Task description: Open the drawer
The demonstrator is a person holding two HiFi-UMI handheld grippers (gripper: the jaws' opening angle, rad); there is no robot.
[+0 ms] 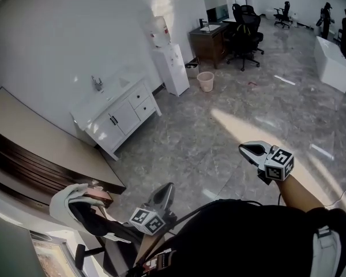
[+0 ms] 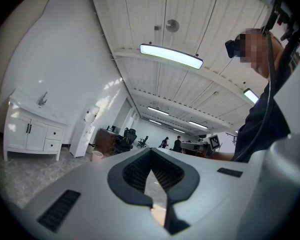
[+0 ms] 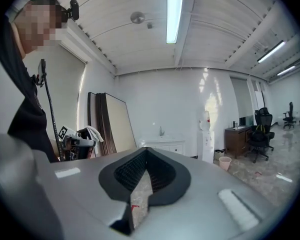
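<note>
Left claw and right claw are both shut, holding nothing, and the drawer sits well off ahead-left, nearer the left one.

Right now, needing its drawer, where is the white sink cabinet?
Head view, upper left: the sink cabinet stands against the white wall, just left of the water dispenser.

Water dispenser, pink bin, desk, office chair.
</note>
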